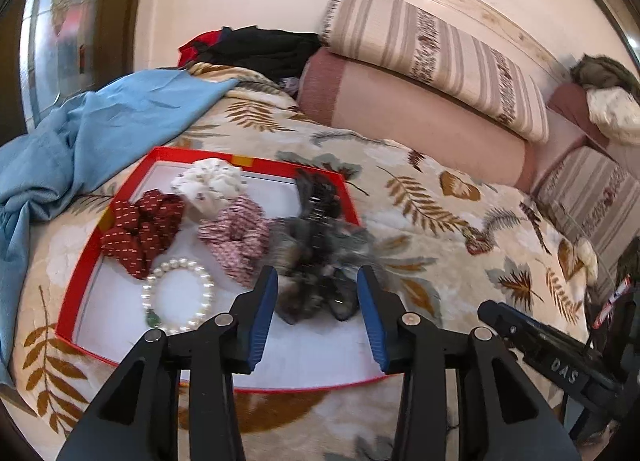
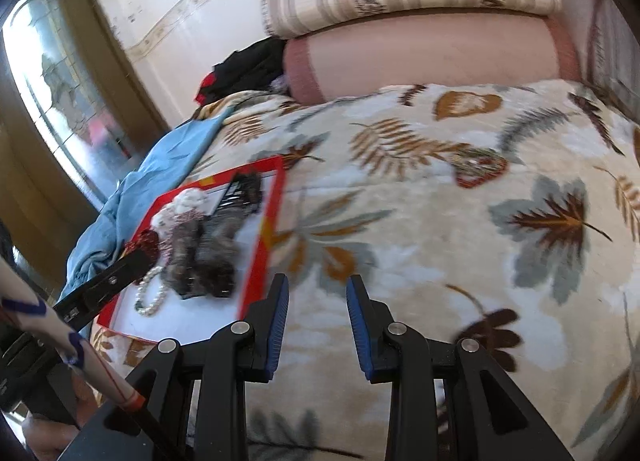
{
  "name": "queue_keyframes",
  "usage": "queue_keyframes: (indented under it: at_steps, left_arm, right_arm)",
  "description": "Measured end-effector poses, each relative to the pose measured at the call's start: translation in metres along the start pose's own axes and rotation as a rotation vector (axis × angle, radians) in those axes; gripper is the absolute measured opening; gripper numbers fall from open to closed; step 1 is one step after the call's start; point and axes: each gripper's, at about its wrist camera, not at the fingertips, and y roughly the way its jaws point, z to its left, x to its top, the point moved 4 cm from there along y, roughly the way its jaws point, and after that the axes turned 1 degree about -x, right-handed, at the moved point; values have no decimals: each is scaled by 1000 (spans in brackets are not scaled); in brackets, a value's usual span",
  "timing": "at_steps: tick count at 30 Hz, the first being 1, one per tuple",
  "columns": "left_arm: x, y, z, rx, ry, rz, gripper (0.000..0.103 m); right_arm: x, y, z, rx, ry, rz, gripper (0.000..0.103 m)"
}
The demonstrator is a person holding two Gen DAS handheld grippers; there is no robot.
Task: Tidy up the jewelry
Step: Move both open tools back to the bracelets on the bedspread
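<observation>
The left gripper (image 1: 317,281) hangs low over the near part of a red-rimmed tray (image 1: 80,289), its blue pads parted and gripping nothing; a blurred dark grey scrunchie (image 1: 320,253) lies on the tray's white floor just beyond and between them. The right gripper (image 2: 317,293) is off to the right over the leaf-patterned blanket (image 2: 440,221) on the bed, its jaws also apart with only blanket showing in the gap.

In the tray, nearest on the left, sits a pearl bracelet (image 1: 178,297) with one green bead. Just behind it are a dark red dotted scrunchie (image 1: 140,229) and, to its right, a pink patterned scrunchie (image 1: 236,237), the two almost touching. Further back a white scrunchie (image 1: 210,181) rests against both, and at the far right corner lies a black hair clip (image 1: 316,193), leaning over the rim.

Left of the tray a blue cloth (image 1: 80,141) is bunched on the bed. At the far end, a striped cushion (image 1: 432,53) sits on a pink bolster (image 1: 412,121) against the wall, with dark clothes (image 1: 260,49) heaped to the left.
</observation>
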Motion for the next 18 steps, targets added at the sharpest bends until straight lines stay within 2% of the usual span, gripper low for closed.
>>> queue_keyframes:
  at_steps: [11,18]
  left_arm:
    - [-33,20,-90,-15,184,66,45]
    - [-69,51,-143,-11,336,127,45]
  right_arm:
    - [-1,-24,-98,-57,215,-44,33]
    - [-1,-31,-129,-57,279,-61,33]
